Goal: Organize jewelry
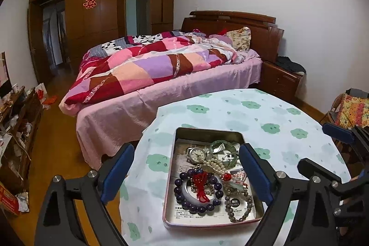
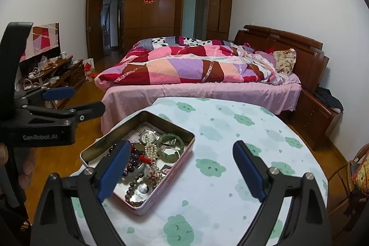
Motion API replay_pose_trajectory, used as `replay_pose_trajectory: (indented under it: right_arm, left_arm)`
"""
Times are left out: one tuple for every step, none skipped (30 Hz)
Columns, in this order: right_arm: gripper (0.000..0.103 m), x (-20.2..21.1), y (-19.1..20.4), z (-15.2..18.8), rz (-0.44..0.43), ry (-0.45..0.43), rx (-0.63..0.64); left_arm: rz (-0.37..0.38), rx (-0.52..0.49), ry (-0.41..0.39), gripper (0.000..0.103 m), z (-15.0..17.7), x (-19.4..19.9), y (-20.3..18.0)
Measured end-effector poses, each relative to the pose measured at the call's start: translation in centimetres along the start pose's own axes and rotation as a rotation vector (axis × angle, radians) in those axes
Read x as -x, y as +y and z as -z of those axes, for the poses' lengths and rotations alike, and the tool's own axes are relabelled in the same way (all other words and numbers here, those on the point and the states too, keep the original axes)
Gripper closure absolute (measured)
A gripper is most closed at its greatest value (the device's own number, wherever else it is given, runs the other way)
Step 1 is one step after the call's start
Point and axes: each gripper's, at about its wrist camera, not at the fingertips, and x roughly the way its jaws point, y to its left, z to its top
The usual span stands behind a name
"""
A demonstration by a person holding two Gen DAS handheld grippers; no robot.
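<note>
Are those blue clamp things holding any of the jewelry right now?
No. Both are open and empty: the left gripper hangs over the tin of jewelry, and the right gripper over the tablecloth beside it.

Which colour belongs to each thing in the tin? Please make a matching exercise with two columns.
Things:
1. tassel knot
2. large round-bead bracelet
3. glass-like bangle
4. long bead string

Colours:
a. pale green
b. cream white
c. red
d. dark purple

Pairs: 1-c, 2-d, 3-a, 4-b
</note>
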Motion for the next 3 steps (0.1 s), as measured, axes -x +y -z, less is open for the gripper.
replay_pose_trajectory:
  right_arm:
    - [0.011,-0.04,-0.07,0.05,0.002,0.002,-0.002]
    - [0.011,-0.10,-0.17,0.11,0.004,0.004,-0.004]
    - [0.011,-0.10,-0.25,0.19,0.006,0.006,-0.006]
  left_arm:
    - [-0.001,0.000,-0.001,0.011,0.00,0.01,-0.05]
    - [-0.002,0.001,-0.003,0.011,0.01,0.02,-0.07]
    - [-0.002,0.001,-0.004,0.011,-0.01,0.06,-0.07]
